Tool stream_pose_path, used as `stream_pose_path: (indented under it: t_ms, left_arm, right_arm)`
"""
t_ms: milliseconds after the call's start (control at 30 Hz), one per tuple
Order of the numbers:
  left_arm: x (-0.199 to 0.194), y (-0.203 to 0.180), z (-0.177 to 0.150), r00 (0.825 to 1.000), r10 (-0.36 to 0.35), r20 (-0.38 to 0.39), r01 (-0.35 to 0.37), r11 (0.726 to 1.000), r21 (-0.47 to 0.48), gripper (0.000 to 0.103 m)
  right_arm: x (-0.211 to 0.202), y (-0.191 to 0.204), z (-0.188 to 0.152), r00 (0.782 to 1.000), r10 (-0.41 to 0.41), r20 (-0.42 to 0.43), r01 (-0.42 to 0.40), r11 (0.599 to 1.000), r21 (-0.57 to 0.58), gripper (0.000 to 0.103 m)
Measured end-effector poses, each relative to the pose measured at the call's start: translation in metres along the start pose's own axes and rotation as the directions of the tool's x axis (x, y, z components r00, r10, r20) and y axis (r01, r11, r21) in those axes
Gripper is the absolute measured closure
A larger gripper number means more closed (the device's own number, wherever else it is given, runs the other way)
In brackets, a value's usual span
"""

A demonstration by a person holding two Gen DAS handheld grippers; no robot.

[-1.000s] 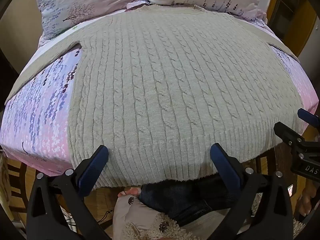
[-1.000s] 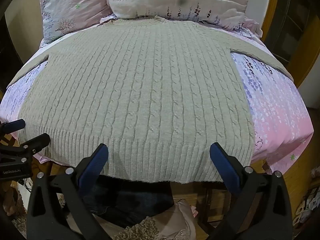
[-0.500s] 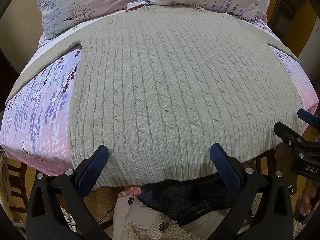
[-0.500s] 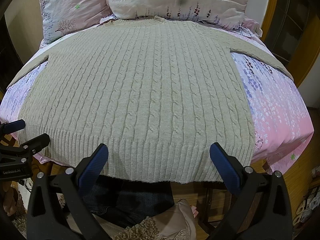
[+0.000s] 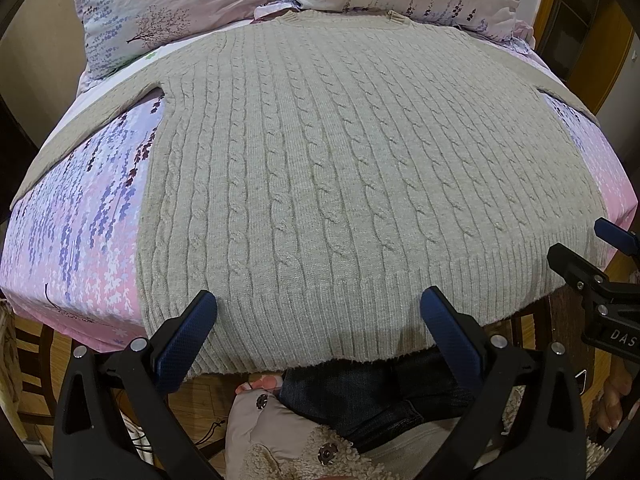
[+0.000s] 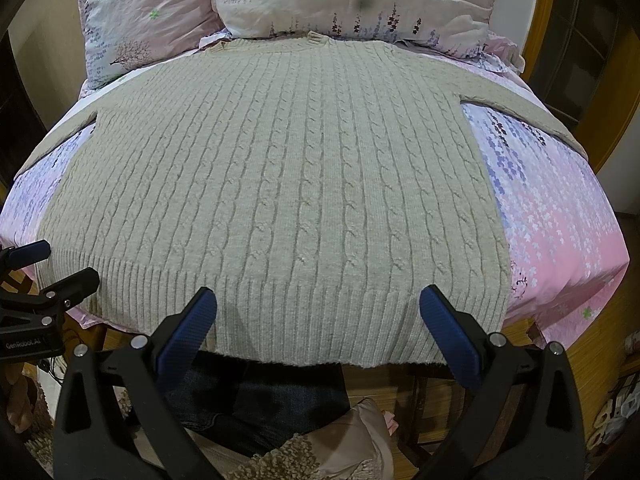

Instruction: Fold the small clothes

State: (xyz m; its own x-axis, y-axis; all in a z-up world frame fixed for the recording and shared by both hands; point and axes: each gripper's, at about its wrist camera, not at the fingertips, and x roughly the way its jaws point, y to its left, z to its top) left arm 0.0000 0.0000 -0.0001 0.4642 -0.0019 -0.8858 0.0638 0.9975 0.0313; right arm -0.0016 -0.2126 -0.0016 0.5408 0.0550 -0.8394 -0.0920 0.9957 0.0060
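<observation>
While both grippers hover released, the sweater [image 5: 360, 184] lies flat.
Left gripper [image 5: 318, 320] and right gripper [image 6: 318, 320] hold spread fingers over the near hem [image 6: 320, 320].

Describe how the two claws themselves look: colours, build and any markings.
Both match: black angular plastic arms with silver rivets and blue textured pads. The left claw shows "GenRobot.AI" on its body in the right view; the right claw shows white "DAS" lettering in the left view.

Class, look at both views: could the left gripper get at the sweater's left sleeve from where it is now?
Probably yes. The left gripper is open at the hem, and the left sleeve lies flat and uncovered on the bedsheet, with nothing between them.
</observation>
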Motion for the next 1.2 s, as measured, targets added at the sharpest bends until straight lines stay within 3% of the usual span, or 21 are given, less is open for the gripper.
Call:
stream_pose_path:
  t_ms: [1200]
  left_arm:
    - [0.0001,0.0014,0.0069,1.0,-0.011,0.006,0.011,1.0,-0.008,0.001]
  right_arm:
    - [0.0015,-0.0025,0.0062,0.998,0.046,0.049,-0.047,0.999,0.024,0.002]
